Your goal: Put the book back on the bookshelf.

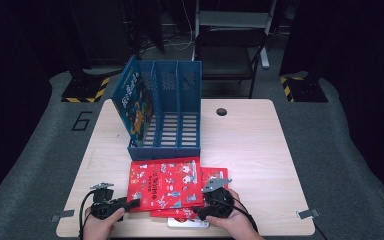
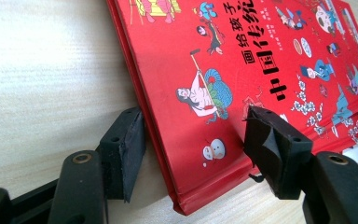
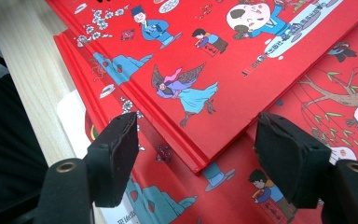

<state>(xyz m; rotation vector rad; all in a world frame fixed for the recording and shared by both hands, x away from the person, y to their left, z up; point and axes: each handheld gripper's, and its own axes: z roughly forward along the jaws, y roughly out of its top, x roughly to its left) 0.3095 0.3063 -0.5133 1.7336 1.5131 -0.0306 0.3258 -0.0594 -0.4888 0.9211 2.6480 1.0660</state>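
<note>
Dark room w/ black curtains, a chair behind, and a pale wood table (image 1: 250, 145) in the middle; on it a blue file rack (image 1: 172, 107) w/ three slots. One blue book (image 1: 134, 97) already stands in the leftmost slot, leaning a bit, so I'd say one's filed and the rest isn't. Nearer the person lies a stack of red books: the top red book (image 1: 164, 183) sits on a second red book (image 3: 177, 196), which pokes out to the right and toward the near edge, w/ something white under that at the near edge, can't tell what. Left gripper (image 2: 193, 140) has its jaws spread around the near-left corner of the top red book: one jaw beside the spine on the table side, the other over the cover, corner between them, pads not pressing yet. Right gripper (image 3: 196, 154) is wide open too, the top book's near-right corner sitting between the jaws, nothing held. Looks to me like the pick-up of the top book is just being lined up; gripping, lifting and slotting it into the rack are all left, same for the books beneath.
</note>
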